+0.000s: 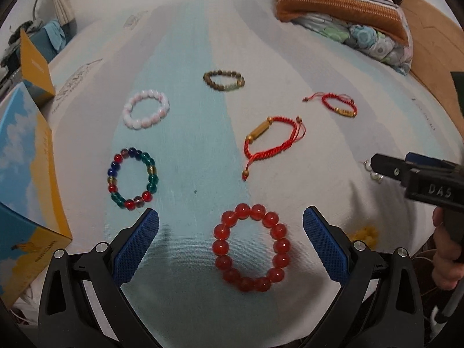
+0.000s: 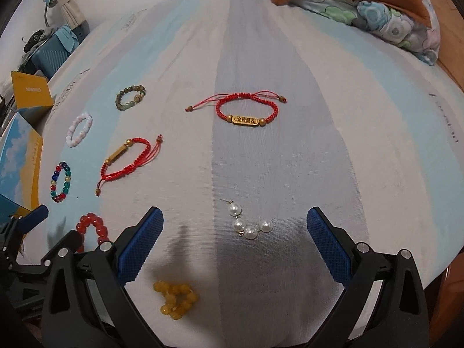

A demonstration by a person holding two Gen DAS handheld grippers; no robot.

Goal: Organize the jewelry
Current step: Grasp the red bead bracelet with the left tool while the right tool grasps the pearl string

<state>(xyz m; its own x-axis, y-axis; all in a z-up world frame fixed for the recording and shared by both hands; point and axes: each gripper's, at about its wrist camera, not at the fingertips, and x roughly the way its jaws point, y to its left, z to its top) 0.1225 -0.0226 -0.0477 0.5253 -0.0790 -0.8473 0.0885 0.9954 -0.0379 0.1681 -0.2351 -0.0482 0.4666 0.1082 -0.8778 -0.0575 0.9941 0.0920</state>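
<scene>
Left gripper (image 1: 231,242): jaws wide apart, nothing gripped. The red bead bracelet (image 1: 251,248) lies flat on the bedsheet (image 1: 188,58) between the two blue pads (image 1: 136,249), touching neither.

Right gripper (image 2: 235,245): also wide open and empty. The pearl strand (image 2: 248,221) lies on the sheet between its fingers, nearer the tips, clear of both. The yellow bead bracelet (image 2: 175,298) is bunched in a heap just below the left finger.

Containers: I see a blue-and-yellow box (image 1: 26,191) at the left edge of the sheet, with a yellow open flap or lid (image 1: 34,66) behind it. I can't tell what's inside from either view; no jewelry visibly in it.

All the jewelry is loose on the sheet:
- multicolour bead bracelet (image 1: 132,178), nearest the box
- pink-white bead bracelet (image 1: 146,108), beyond it
- brown-green bead bracelet (image 1: 224,80), farther back, centre
- red cord bracelet with gold tube (image 1: 272,142), mid-sheet
- red cord bracelet with gold plate (image 2: 246,111), well apart to the right

Folded bedding (image 2: 362,3) is stacked at the far right corner. In the left wrist view a hand (image 1: 446,252) holds the right gripper's handle.
</scene>
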